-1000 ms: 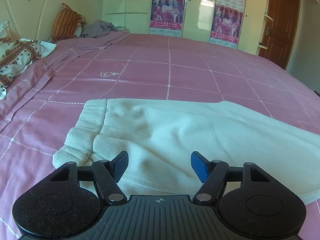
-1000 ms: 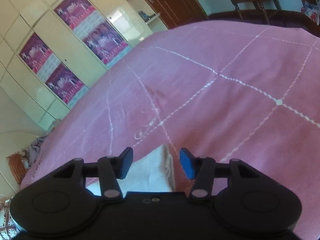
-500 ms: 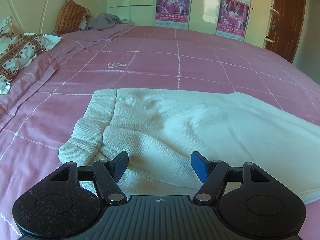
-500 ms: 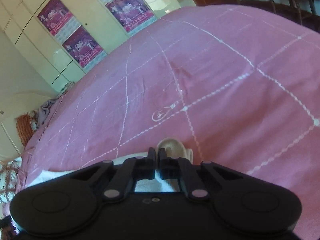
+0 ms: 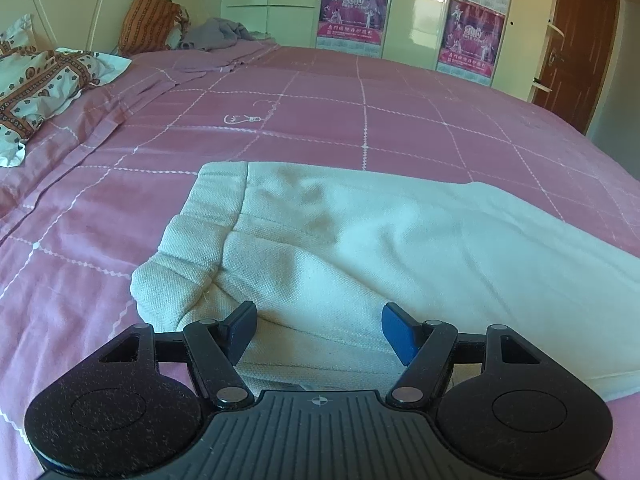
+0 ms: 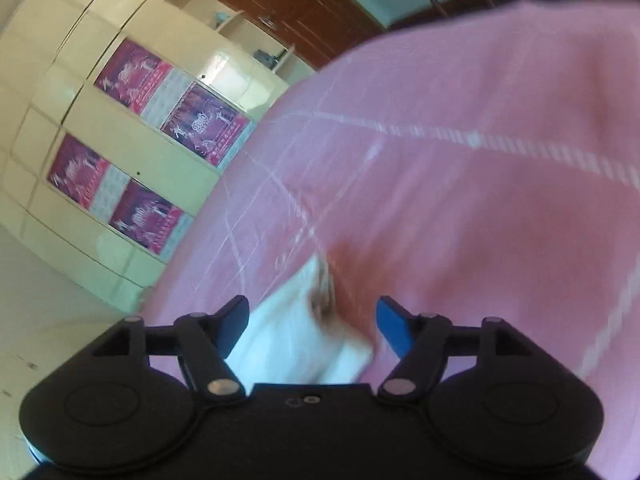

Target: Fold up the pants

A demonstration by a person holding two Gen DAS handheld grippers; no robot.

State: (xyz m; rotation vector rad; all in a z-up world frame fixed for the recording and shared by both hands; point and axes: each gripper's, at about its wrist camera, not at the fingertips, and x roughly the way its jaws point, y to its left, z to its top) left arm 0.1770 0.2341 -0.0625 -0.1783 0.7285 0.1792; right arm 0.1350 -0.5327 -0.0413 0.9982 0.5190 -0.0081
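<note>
Cream-white pants [image 5: 360, 248] lie on the pink bedspread, waistband to the left, legs running off to the right. My left gripper [image 5: 318, 332] is open and empty, its blue pads over the near edge of the pants by the waistband. In the blurred right wrist view my right gripper [image 6: 312, 322] is open, with the cuff end of a pant leg [image 6: 296, 332] lying between and just beyond its fingers on the bedspread.
The pink checked bedspread [image 5: 360, 120] spreads wide beyond the pants. A patterned pillow [image 5: 44, 84], an orange cushion [image 5: 148, 20] and a grey garment [image 5: 216, 34] sit at the far left by the headboard. Wardrobe doors with posters [image 5: 354, 2] stand behind.
My right gripper shut on the pant leg cuff half a second ago and has now opened again, while swinging. The left gripper has drifted slightly; the pants look nearer and further right.
</note>
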